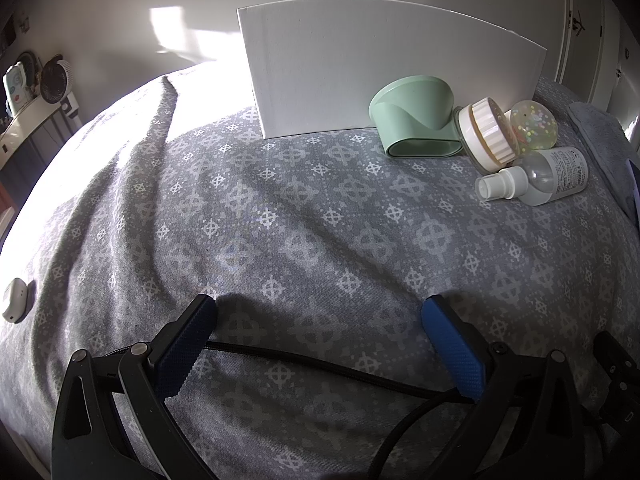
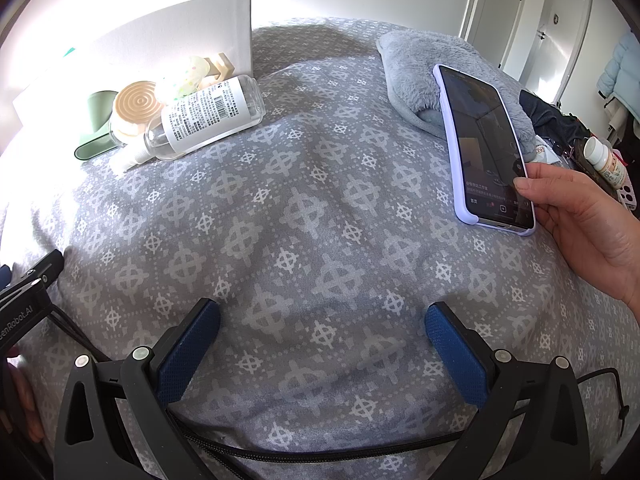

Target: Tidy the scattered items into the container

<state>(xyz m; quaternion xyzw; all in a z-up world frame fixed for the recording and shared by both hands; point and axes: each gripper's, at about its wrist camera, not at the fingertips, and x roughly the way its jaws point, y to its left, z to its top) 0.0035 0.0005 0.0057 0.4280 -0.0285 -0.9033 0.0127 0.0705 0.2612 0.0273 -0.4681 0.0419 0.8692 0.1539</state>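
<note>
A white box [image 1: 360,68] stands upright on the grey patterned bedspread [image 1: 280,220]; the box [image 2: 168,36] also shows at the far left of the right wrist view. Against its right end lie a mint green cup [image 1: 416,120] on its side, a round white-lidded jar [image 1: 486,134], a glittery clear ball [image 1: 534,125] and a clear spray bottle [image 1: 536,178]. The right wrist view shows the spray bottle [image 2: 204,114], jar [image 2: 134,110], green cup [image 2: 94,124] and ball [image 2: 182,78] too. My left gripper [image 1: 320,316] and right gripper [image 2: 322,320] are open and empty, well short of the items.
A hand [image 2: 588,224] touches a phone [image 2: 486,148] in a lilac case at the right, beside a fluffy grey cloth [image 2: 424,68]. A small white device [image 1: 14,300] lies at the bed's left edge. Clutter with a pill bottle [image 2: 604,162] sits far right. A black cable [image 1: 320,368] crosses beneath my fingers.
</note>
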